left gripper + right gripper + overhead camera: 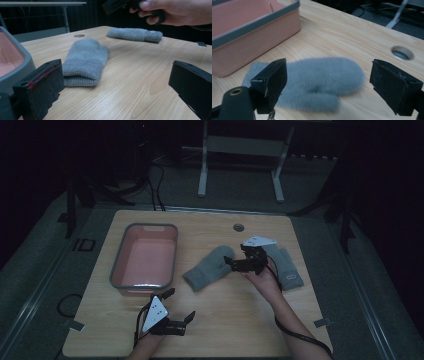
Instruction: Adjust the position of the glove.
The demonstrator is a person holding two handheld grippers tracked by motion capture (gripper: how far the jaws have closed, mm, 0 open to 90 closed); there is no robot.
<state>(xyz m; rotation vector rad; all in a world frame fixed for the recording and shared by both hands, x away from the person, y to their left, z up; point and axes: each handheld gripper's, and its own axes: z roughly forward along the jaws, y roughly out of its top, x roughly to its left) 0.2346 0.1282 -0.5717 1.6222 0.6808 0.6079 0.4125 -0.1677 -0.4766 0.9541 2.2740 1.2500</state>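
Observation:
A grey mitten point(210, 268) lies flat mid-table, cuff toward the front left. A second grey mitten point(289, 266) lies to its right, partly behind the person's right hand. My right gripper point(234, 253) hovers open just over the first mitten's fingertip end; in the right gripper view its jaws point(328, 82) stand wide apart above the blurred mitten point(319, 75). Near the front edge my left gripper point(179, 305) is open and holds nothing. In the left gripper view that gripper point(116, 85) faces the mitten's cuff point(86, 61), with the other mitten point(135, 34) farther back.
A pink tub with a grey rim point(116, 265) stands at the table's left, close to the left gripper point(15, 67) and behind the mitten point(254, 27). A round cable hole point(238, 227) sits near the back edge. A white desk frame point(202, 165) stands beyond the table.

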